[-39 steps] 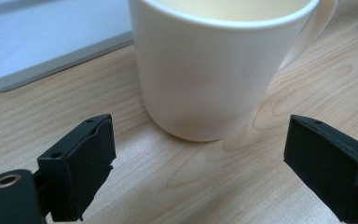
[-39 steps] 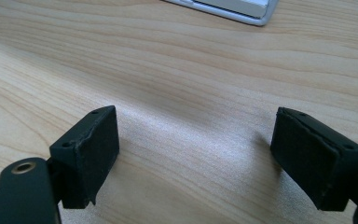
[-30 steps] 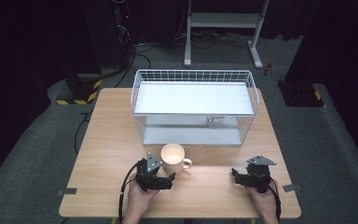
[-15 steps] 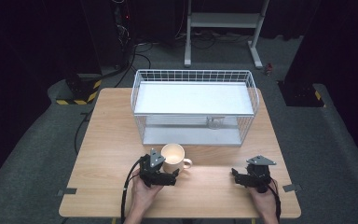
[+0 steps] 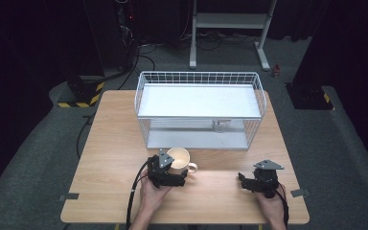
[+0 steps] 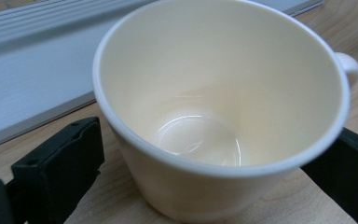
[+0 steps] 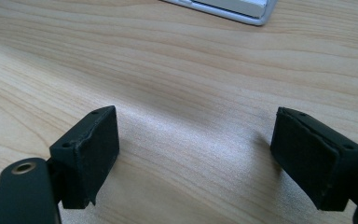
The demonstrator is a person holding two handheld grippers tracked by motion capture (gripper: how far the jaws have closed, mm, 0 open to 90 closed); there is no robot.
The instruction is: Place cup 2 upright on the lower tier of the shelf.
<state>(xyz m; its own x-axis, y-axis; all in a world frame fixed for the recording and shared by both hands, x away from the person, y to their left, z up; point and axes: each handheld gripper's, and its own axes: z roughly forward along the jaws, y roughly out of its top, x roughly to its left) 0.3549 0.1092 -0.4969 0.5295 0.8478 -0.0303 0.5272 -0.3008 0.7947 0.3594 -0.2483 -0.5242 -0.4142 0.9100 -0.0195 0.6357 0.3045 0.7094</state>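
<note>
Straddling the cream cup (image 6: 214, 116) with my left tool (image 5: 168, 178) spread wide, handle at three o'clock, I center before clenching; right tool (image 5: 255, 182) rests released on the bench (image 5: 110, 143).

A pale wooden worktop (image 5: 110, 143) is sitting on grey carpet (image 5: 38, 158), darkness closing in all round. A white metal stand (image 5: 230, 21) is standing behind it (black cables (image 5: 139, 55) trailing nearby), yellow-black hazard tape (image 5: 79, 103) lying left.
</note>
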